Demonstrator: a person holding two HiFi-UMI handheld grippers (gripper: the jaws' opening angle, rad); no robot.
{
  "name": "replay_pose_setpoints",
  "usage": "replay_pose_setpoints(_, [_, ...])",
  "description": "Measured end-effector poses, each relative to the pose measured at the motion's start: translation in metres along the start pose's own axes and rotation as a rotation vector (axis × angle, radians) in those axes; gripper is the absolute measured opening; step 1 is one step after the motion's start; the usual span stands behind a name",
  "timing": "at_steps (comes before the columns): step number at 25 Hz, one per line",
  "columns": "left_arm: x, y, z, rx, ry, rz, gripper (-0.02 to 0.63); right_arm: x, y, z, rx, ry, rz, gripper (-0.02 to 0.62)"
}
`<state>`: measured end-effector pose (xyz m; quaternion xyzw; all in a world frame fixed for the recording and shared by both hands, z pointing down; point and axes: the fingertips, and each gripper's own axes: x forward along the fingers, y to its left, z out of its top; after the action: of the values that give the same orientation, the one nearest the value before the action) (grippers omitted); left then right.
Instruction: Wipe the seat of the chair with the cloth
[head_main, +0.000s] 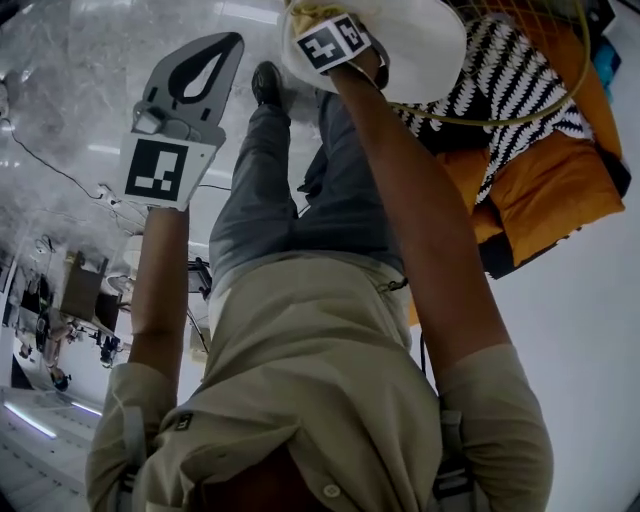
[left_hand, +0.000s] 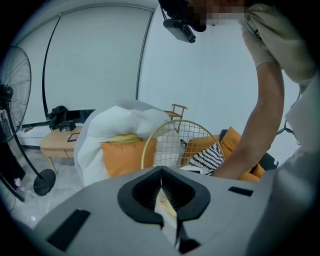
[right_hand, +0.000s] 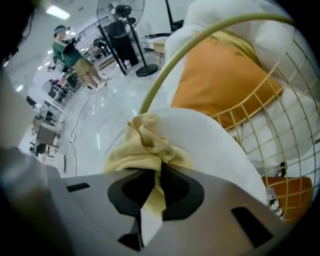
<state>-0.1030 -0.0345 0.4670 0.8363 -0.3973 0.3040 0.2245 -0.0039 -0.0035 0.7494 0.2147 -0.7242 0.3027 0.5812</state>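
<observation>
The chair has a round white seat and a gold wire back. My right gripper rests on the seat's near edge, shut on a crumpled yellow cloth that lies bunched against the white seat. In the right gripper view the right gripper pinches a fold of the cloth. My left gripper hangs in the air over the floor, left of the chair, shut with nothing in it. From the left gripper the wire back shows ahead, and my right arm reaches down to the seat.
Behind the chair lie a black-and-white striped pillow and orange cushions. A white cover drapes over another orange cushion. A standing fan and a low wooden table stand at the left. My legs stand close to the seat.
</observation>
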Motion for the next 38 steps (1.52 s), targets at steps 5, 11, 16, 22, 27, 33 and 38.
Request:
replay_pose_setpoints(5, [-0.027, 0.004, 0.021, -0.009, -0.057, 0.03, 0.017, -0.029, -0.019, -0.022, 0.024, 0.007, -0.039, 0.048])
replay_pose_setpoints(11, [-0.063, -0.003, 0.055, 0.041, -0.199, 0.047, 0.017, -0.094, -0.028, -0.025, 0.051, -0.132, -0.072, 0.048])
replay_pose_setpoints(16, [-0.106, -0.008, 0.069, 0.097, -0.241, 0.089, 0.017, -0.154, -0.033, -0.032, 0.112, -0.265, -0.1, 0.048])
replay_pose_setpoints(22, [-0.174, 0.0, 0.092, 0.153, -0.291, 0.1, 0.017, -0.265, -0.028, -0.013, 0.173, -0.459, -0.176, 0.048])
replay_pose_setpoints(27, [-0.221, -0.022, 0.12, 0.157, -0.357, 0.117, 0.017, -0.363, -0.026, -0.023, 0.243, -0.637, -0.23, 0.048])
replay_pose_setpoints(33, [-0.288, -0.038, 0.166, 0.156, -0.476, 0.09, 0.017, -0.502, 0.001, -0.02, 0.288, -0.894, -0.317, 0.048])
replay_pose_setpoints(38, [-0.342, -0.073, 0.194, 0.244, -0.541, 0.073, 0.017, -0.619, 0.039, -0.039, 0.261, -1.083, -0.365, 0.048])
